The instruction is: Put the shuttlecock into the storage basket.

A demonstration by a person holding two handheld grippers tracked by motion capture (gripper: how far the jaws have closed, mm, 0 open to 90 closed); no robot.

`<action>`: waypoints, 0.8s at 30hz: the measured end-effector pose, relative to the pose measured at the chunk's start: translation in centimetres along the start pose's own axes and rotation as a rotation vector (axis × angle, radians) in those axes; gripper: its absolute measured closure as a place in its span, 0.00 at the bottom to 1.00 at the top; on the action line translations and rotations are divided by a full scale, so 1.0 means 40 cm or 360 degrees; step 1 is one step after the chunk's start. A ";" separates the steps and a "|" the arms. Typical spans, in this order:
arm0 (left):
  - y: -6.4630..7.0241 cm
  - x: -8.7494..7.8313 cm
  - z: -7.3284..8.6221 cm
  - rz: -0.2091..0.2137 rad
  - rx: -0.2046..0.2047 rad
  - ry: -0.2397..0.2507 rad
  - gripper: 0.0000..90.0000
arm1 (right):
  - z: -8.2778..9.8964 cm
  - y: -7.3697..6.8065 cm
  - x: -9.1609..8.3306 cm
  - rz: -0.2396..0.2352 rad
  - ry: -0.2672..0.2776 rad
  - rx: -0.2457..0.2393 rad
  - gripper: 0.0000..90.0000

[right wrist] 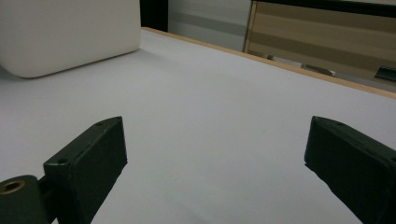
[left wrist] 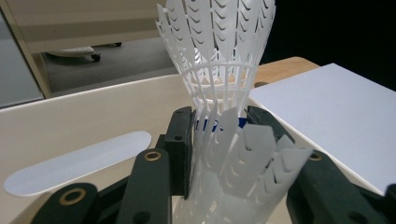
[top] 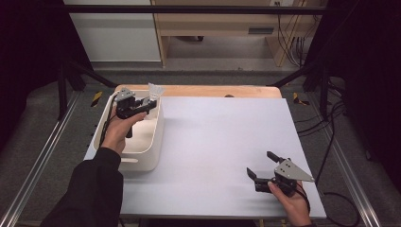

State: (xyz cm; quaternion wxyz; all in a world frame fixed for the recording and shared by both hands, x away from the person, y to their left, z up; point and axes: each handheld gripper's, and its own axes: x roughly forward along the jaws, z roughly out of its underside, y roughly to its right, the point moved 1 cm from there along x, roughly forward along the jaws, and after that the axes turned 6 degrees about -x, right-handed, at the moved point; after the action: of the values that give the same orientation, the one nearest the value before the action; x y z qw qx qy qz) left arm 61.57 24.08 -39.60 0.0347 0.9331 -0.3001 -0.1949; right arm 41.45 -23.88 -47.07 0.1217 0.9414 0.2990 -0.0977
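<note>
My left gripper [top: 147, 103] hovers over the far end of a white bin [top: 158, 135] at the table's left. It is shut on white plastic shuttlecocks [top: 155, 90] whose skirt sticks up past the jaws. In the left gripper view one shuttlecock [left wrist: 219, 46] stands nested in the skirt of a second shuttlecock [left wrist: 243, 172], with a blue band between the jaws; the left gripper [left wrist: 219, 123] squeezes that nested part. My right gripper [top: 259, 163] rests low over the white table sheet [top: 213, 142] near the front right, open with nothing between its jaws; the right gripper [right wrist: 217, 140] faces the bin [right wrist: 70, 32].
The bin [left wrist: 93, 116] has a slot handle in its wall. A wooden table edge [top: 213, 91] runs along the back. Black frame posts and cables stand at both sides, with a wooden desk beyond.
</note>
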 end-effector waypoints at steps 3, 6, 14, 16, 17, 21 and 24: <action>0.003 0.005 0.000 0.0007 0.0050 -0.0019 0.69 | 0.000 0.000 0.000 -0.0001 0.0000 0.0000 0.06; 0.005 0.007 -0.003 0.0007 0.0053 -0.0019 0.69 | 0.000 0.001 0.000 -0.0002 -0.0001 0.0001 0.06; 0.003 0.009 0.000 -0.0001 0.0025 -0.0022 0.69 | 0.001 0.000 0.001 -0.0007 -0.0004 0.0002 0.06; 0.002 0.009 0.001 -0.0004 0.0024 -0.0026 0.68 | 0.001 -0.001 0.001 -0.0009 -0.0007 0.0002 0.06; 0.002 0.009 0.001 -0.0005 0.0024 -0.0029 0.68 | 0.001 -0.001 0.001 -0.0010 -0.0009 0.0002 0.06; 0.003 0.011 0.000 -0.0005 0.0033 -0.0028 0.68 | 0.001 -0.001 0.001 -0.0012 -0.0008 0.0000 0.06; 0.003 0.012 -0.002 -0.0004 0.0034 -0.0015 0.69 | 0.001 -0.001 0.002 -0.0014 -0.0007 0.0001 0.06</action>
State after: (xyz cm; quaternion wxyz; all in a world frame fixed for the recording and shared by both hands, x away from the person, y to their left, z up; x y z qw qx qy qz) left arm 61.88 23.69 -39.68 0.0231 0.9329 -0.3011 -0.1961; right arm 41.48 -23.81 -47.16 0.1217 0.9399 0.3029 -0.1003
